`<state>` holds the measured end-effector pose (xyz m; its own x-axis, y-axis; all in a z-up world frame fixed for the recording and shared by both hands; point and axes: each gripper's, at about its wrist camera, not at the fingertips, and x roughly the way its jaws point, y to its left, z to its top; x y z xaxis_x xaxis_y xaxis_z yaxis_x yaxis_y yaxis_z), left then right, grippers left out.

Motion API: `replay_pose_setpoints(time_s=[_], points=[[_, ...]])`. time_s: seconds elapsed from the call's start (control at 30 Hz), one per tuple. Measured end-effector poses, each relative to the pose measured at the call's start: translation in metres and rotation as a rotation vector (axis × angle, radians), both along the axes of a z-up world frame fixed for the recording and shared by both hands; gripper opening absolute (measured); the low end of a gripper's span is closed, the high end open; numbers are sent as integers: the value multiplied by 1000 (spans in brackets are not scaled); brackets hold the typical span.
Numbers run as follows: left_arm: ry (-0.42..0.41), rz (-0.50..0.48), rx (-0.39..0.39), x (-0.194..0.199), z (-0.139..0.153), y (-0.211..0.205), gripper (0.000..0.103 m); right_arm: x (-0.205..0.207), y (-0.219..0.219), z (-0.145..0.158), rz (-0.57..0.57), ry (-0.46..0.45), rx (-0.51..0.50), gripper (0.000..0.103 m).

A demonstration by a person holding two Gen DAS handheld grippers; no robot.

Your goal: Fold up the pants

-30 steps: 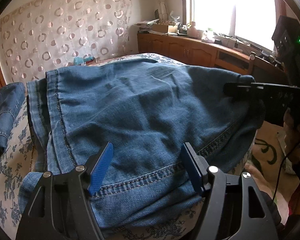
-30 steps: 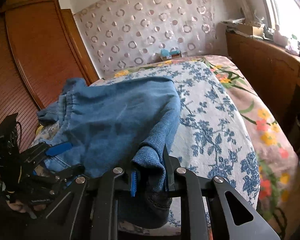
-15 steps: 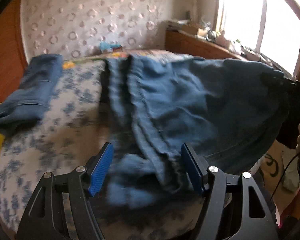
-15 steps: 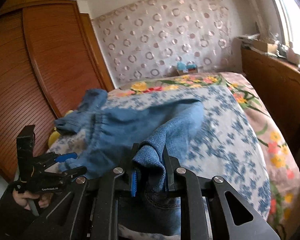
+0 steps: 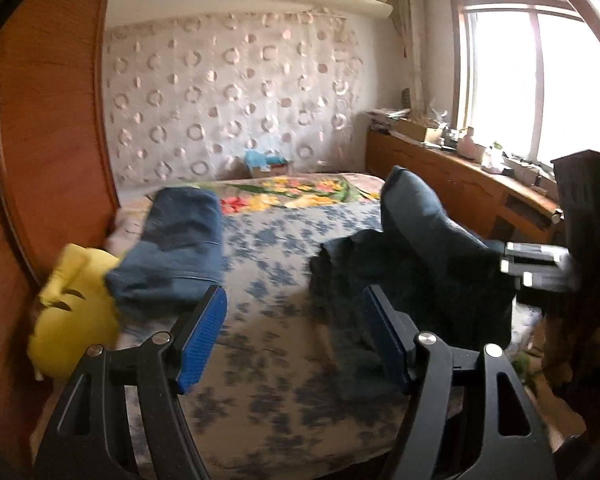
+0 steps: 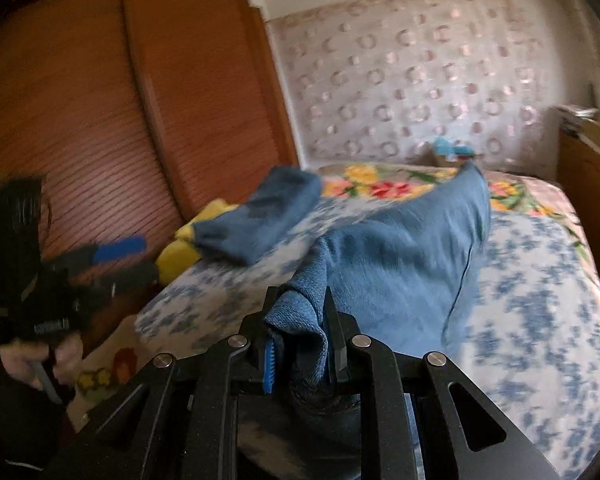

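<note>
The blue denim pants (image 6: pixel 404 264) hang lifted off the floral bed, bunched into a hanging fold. My right gripper (image 6: pixel 300 344) is shut on a bunched edge of them. In the left wrist view the pants (image 5: pixel 424 256) appear dark at the right, held by the right gripper (image 5: pixel 536 264). My left gripper (image 5: pixel 296 336) is open and empty above the bed, left of the pants. It shows blurred at the left of the right wrist view (image 6: pixel 104 264).
A folded pair of blue jeans (image 5: pixel 176 248) lies at the bed's left side on a yellow cushion (image 5: pixel 72 316). A wooden wardrobe (image 6: pixel 100 120) stands left of the bed. A wooden cabinet (image 5: pixel 440 176) runs under the window on the right.
My left gripper has pulled back from the pants and swung left, empty. My right gripper has lifted the pants up and rightward off the bed, still clamped.
</note>
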<state>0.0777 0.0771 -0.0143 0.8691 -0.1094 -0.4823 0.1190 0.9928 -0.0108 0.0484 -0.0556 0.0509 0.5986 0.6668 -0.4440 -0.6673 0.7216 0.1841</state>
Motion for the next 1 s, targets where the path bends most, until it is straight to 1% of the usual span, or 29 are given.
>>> replay_pose_setpoints(time_s=[0.07,0.17,0.23,0.3,0.33,0.4,0.53,0.57,0.6,0.63,0.73,0.83,0.93,1.0], points=[[10,20,-5,1,-3,12,71,-1,21,-18,53,38,-29,18],[21,49,-15,4,-9,24,71,-7,52,-50,116,72,-105,18],[27,59,-25,5,-12,29,71,-4,64,-68,131,95,-143,18],[30,61,-24,5,-13,29,71,1,67,-75,125,106,-146,19],[32,61,-23,6,-14,28,71,5,66,-75,123,108,-142,19],[32,57,-26,6,-14,28,71,9,64,-71,123,110,-129,26],[35,48,-31,8,-17,23,71,4,65,-65,126,108,-130,30],[37,44,-27,6,-17,19,71,1,64,-64,127,102,-130,32],[38,40,-24,7,-17,17,71,-11,64,-59,119,91,-131,36],[41,36,-22,7,-18,14,71,-19,59,-52,110,81,-132,37],[47,17,-16,9,-18,4,71,-34,48,-40,116,62,-109,39],[49,-4,-14,10,-18,-5,71,-37,34,-31,73,26,-84,40],[55,-23,-13,11,-19,-14,71,-36,16,-25,36,8,-47,42],[63,-36,-14,13,-21,-20,71,-30,7,-22,-1,-7,-40,48]])
